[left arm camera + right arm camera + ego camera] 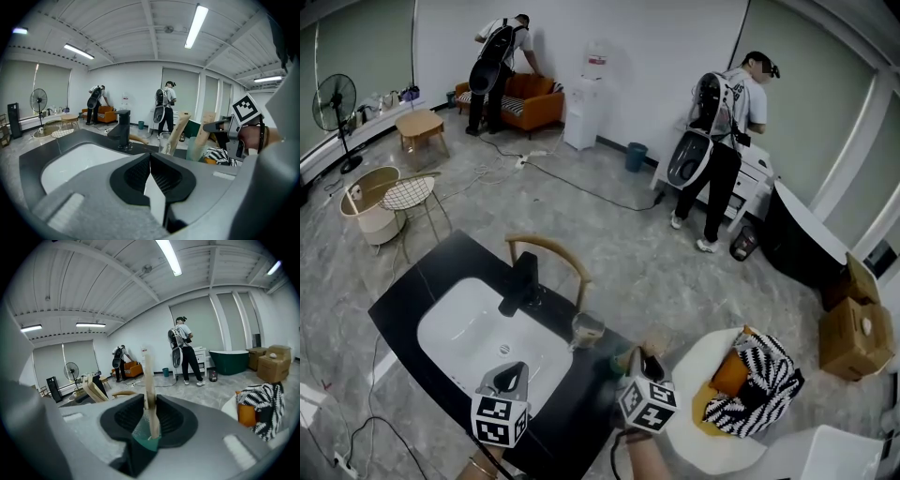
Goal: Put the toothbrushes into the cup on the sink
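Note:
On the black counter (427,281) a white sink (455,328) lies under a black faucet (522,281). A clear glass cup (587,330) (164,143) stands at the sink's right with a wooden toothbrush (180,130) leaning in it. Beside it is a green cup (194,149) (145,439) holding another wooden toothbrush (149,373) (205,131) upright. My right gripper (150,401) (645,361) sits over the green cup, open, with that toothbrush between its jaws. My left gripper (150,164) (510,375) is shut and empty, over the sink's near rim.
A wooden chair (548,251) stands behind the counter. A white round seat (698,441) with a striped cushion (761,380) is at the right. Cardboard boxes (855,330) and a dark tub (802,246) lie further right. Two people (717,141) stand far back.

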Demonstrator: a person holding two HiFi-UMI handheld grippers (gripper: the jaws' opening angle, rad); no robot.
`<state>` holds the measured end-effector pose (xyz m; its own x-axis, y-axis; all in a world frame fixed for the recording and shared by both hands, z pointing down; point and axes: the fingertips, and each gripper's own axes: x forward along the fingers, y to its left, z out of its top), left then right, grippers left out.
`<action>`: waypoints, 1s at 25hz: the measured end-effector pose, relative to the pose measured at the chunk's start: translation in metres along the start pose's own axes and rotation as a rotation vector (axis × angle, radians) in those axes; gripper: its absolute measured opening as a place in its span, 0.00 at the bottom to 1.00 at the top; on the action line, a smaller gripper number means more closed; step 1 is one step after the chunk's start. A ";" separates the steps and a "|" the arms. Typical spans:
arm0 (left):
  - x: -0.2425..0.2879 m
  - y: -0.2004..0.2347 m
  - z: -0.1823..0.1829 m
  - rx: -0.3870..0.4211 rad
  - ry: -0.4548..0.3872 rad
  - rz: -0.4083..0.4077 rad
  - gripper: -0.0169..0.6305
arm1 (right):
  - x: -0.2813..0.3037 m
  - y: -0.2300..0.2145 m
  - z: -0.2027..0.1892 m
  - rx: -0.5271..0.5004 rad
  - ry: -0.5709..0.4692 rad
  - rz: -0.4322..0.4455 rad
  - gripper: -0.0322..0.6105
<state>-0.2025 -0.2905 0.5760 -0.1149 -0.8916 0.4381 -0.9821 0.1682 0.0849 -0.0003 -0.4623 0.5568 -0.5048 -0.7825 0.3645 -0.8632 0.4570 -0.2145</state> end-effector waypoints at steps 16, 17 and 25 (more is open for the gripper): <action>-0.012 -0.003 0.007 0.033 -0.009 -0.048 0.04 | -0.023 -0.012 -0.008 0.057 0.010 -0.105 0.28; -0.013 -0.002 0.007 0.034 -0.010 -0.050 0.04 | -0.026 -0.012 -0.008 0.062 0.007 -0.112 0.28; -0.021 -0.002 0.010 0.027 -0.030 -0.076 0.04 | -0.049 -0.008 -0.006 0.067 0.000 -0.134 0.28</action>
<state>-0.1995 -0.2767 0.5573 -0.0436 -0.9135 0.4044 -0.9917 0.0885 0.0929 0.0316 -0.4247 0.5464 -0.3846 -0.8349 0.3938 -0.9210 0.3188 -0.2238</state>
